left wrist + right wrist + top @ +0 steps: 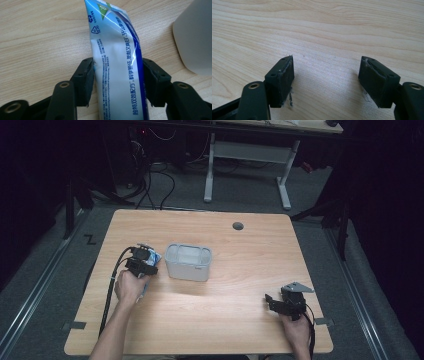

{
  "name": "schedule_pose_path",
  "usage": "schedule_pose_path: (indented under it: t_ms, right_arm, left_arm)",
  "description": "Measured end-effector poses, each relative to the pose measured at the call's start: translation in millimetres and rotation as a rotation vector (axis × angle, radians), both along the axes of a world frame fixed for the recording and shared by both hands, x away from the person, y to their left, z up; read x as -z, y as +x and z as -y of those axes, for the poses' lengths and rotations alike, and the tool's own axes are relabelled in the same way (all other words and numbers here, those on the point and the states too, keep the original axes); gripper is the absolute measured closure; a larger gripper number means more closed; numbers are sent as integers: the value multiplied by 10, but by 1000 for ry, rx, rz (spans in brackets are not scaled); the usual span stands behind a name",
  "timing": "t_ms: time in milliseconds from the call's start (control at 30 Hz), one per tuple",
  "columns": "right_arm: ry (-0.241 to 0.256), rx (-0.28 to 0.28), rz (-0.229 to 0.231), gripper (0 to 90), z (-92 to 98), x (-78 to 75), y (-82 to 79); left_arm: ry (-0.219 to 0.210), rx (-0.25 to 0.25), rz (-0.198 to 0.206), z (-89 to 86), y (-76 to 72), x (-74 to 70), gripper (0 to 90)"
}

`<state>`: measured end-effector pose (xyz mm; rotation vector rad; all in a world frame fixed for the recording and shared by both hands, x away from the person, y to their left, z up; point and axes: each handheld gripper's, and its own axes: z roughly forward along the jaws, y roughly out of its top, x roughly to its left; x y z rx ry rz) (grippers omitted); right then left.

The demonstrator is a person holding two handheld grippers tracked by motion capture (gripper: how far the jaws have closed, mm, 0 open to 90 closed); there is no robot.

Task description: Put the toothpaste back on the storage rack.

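Black jaws of our left gripper sit closest to us, and they are squeezed onto a blue and white tube. It looks like a toothpaste tube. The jaws press on its two side edges, about halfway along, and the flat printed face looks up at us.

From the high view, our left gripper has the tube over the left part of the wooden table, just beside the grey bin. We cannot tell if the tube's tip touches the wood.

We think the tube is light and soft. Its skin is shiny, so it could slip. If we squeeze too hard, it may bend or squash, and paste could push toward the cap. We think the best place to hold is where we hold it now, across the wide middle with a gentle grip. The thin flat end is floppy and would fold.

Our right gripper rests low over the right side of the table, well apart from the bin. Its jaws are wide apart with nothing between them, just bare wood.
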<state>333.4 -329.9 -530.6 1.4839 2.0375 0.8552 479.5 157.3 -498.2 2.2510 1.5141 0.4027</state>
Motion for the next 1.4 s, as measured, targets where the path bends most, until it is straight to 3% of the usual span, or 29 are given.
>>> schedule_pose_path:
  t_ms: [167, 467, 800, 1100, 1400]
  right_arm:
    - [0, 0, 0, 288, 0, 0, 0]
    - [-1, -1, 1, 288, 1, 0, 1]
    - [0, -1, 0, 288, 0, 0, 0]
    - [0, -1, 0, 287, 1, 0, 0]
    - [0, -1, 0, 287, 1, 0, -1]
  left_arm:
    - [32, 11, 10, -8, -2, -60, 609]
    - [39, 5, -27, -10, 55, -48, 590]
    - [0, -37, -93, -66, 152, 32, 568]
    - [1, -46, -84, -92, 156, 16, 634]
    - [-28, -34, -80, -125, 117, -38, 713]
